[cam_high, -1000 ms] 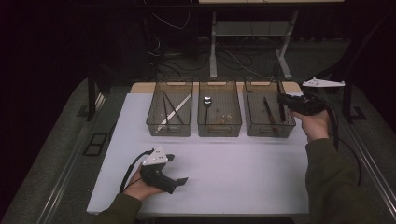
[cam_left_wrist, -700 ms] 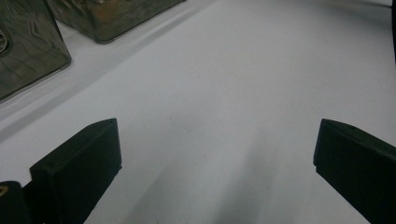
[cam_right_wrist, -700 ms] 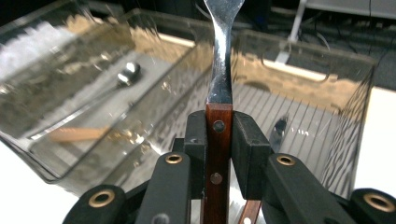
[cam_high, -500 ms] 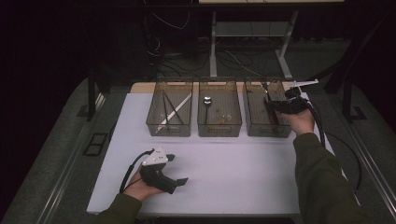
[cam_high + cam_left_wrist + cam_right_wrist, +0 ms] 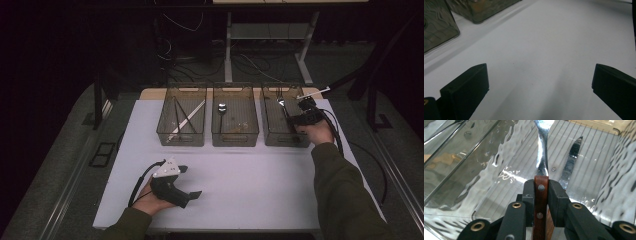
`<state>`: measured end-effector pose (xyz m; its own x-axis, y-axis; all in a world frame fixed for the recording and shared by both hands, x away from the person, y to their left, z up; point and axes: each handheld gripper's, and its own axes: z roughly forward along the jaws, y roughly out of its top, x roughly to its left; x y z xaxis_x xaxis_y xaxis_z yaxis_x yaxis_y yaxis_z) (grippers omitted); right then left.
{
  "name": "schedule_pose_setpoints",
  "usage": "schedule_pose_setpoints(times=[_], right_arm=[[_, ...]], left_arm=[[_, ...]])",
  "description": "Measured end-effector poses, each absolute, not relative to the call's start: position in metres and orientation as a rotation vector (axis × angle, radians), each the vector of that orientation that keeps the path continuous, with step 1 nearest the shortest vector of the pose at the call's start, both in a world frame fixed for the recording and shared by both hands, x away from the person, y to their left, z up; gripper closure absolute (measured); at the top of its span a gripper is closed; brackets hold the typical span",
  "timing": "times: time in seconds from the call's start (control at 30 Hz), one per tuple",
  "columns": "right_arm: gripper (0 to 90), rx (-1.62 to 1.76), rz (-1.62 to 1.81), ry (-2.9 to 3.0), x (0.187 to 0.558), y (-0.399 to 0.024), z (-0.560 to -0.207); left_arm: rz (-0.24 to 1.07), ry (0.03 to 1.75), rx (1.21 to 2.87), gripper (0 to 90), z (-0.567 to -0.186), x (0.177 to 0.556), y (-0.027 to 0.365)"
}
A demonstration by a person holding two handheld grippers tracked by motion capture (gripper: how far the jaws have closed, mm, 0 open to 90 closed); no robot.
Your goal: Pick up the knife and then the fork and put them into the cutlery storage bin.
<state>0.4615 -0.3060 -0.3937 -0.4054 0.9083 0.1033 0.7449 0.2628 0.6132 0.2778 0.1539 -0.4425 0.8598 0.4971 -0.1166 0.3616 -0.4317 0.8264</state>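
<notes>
**Q:** What's changed in the last second?

**Me:** My right gripper (image 5: 303, 119) has swung in from beyond the end of the row and now dips into the right bin (image 5: 270, 135). The left gripper (image 5: 176, 189) hasn't budged; it rests on the white table (image 5: 250, 180) near the front edge, jaws spread wide with nothing between them.

**Q:** And what is the right one carrying?

**Me:** Its jaws are clamped on the wooden handle of a fork (image 5: 541, 170), reddish-brown with two metal rivets, the polished steel neck running ahead toward the bin's far end. A table knife (image 5: 571, 161) already lies on the ribbed floor just beside it. I read this as sorting cutlery, with the fork about to be let go (the tines are cut off at the top of my view, so fork is my best guess).

**Q:** The bins themselves?

**Me:** Smoky clear plastic, rippled walls. The middle bin (image 5: 235, 136) holds a spoon (image 5: 222, 108); the left bin (image 5: 181, 136) holds pale, slim sticks.
</notes>
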Motion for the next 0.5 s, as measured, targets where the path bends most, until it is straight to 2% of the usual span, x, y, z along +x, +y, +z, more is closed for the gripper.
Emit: schedule_pose_setpoints(times=[0.07,0.23,0.5], right_arm=[[74.4,1.531,0.868,2.261,0.461,-0.306,-0.393],[60.4,1.504,0.921,2.249,0.460,-0.307,-0.389],[43.3,1.508,1.053,2.239,0.454,-0.317,-0.379]], left_arm=[[0.178,0.624,2.067,0.0,-0.443,0.278,0.154],[0.178,0.624,2.068,0.0,-0.443,0.278,0.154],[0.177,0.624,2.069,0.0,-0.443,0.278,0.154]])
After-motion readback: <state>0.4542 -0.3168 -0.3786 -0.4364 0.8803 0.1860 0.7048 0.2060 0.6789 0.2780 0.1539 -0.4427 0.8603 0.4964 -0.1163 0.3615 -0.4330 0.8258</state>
